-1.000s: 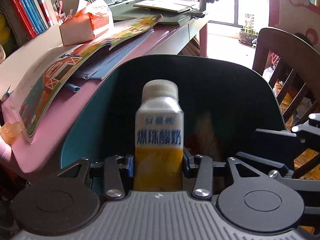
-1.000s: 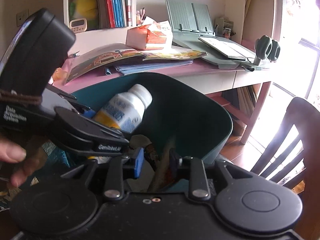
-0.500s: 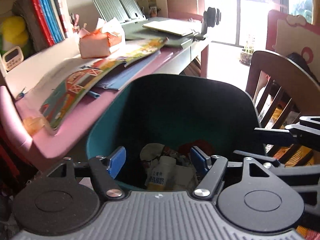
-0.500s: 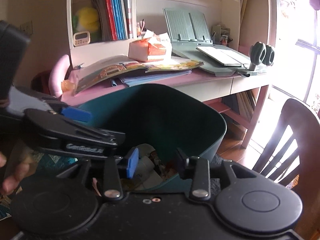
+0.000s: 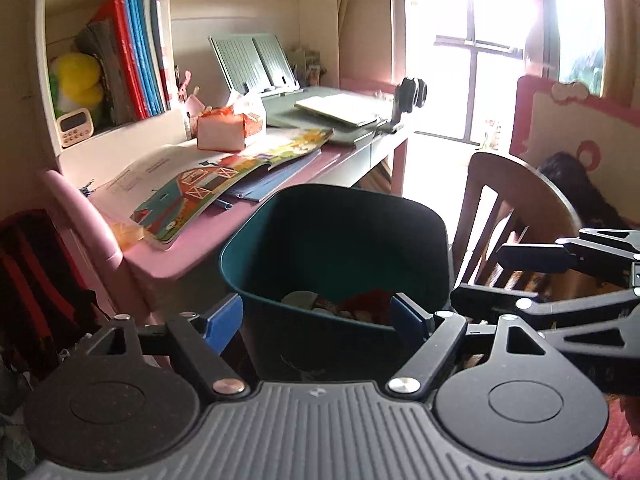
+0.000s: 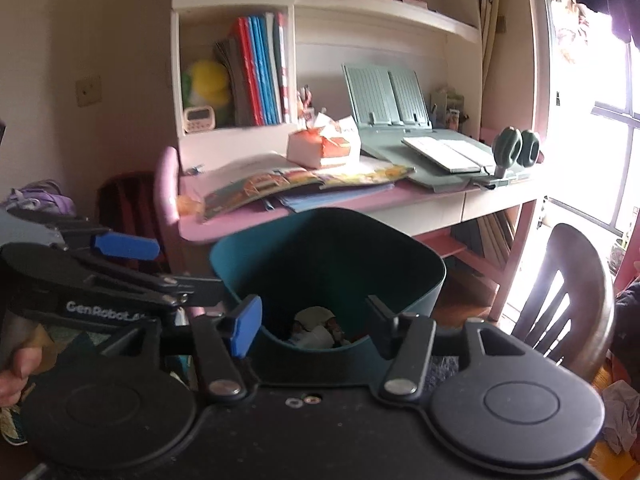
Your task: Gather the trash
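Observation:
A dark teal trash bin (image 5: 336,236) (image 6: 332,248) stands on the floor beside a pink desk. Crumpled paper and wrappers (image 6: 316,330) (image 5: 340,304) lie at its bottom; the yoghurt bottle is not visible from here. My left gripper (image 5: 318,318) hangs above and short of the bin's near rim, its jaws opening, with nothing between them. My right gripper (image 6: 314,322) sits likewise before the near rim, its jaws opening and empty. Each gripper shows at the edge of the other's view.
The pink desk (image 5: 200,248) carries an open picture book (image 5: 224,172), an orange tissue box (image 5: 224,130) and a green book stand (image 5: 256,64). A wooden chair (image 5: 516,208) stands right of the bin. A dark red backpack (image 5: 32,280) lies at the left.
The left gripper let go of the yoghurt bottle, which dropped into the bin. The right gripper released its wrapper. Both opened wide, pulled back and rose away from the bin.

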Tool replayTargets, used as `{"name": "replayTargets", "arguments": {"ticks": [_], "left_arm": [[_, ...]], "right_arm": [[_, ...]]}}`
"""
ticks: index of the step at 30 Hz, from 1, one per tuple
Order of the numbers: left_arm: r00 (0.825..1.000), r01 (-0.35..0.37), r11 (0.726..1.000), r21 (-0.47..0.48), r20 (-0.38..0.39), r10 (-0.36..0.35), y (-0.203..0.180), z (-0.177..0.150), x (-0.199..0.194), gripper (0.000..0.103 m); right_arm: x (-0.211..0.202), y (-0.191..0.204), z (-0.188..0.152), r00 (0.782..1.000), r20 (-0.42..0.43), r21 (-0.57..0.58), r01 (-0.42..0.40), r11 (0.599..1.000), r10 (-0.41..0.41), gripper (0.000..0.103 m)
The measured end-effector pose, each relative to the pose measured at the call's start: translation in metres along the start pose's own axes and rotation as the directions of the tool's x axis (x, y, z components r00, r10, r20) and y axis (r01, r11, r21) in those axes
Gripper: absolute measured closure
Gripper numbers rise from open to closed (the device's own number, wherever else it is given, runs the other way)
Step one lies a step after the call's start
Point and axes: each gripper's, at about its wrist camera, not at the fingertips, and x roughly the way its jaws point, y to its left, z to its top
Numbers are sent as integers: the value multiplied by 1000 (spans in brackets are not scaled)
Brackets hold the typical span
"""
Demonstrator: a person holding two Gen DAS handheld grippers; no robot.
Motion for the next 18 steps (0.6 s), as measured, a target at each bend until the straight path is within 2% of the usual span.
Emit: {"name": "replayTargets", "arguments": {"ticks": [6,8,10,13,18], "left_arm": [[997,17,999,-40,73,-14,3,-15,-46,19],[996,19,999,-45,90,-15,5,-19,-59,5],[995,4,999,-54,102,2,7,-24,-70,1],[994,2,998,-56,111,4,8,-33,-84,1],[991,12,998,-58,130,-4,6,-47,-102,1]], "right_arm": [[-36,9,-2,998,55,19,-44,999,43,45],[-46,14,-2,995,71,22,-67,997,66,44],[-56,19,-3,993,92,21,-80,997,78,44],[-69,25,-8,990,118,18,-81,997,78,42],[-81,34,-16,991,105,19,-87,996,84,41]]}}
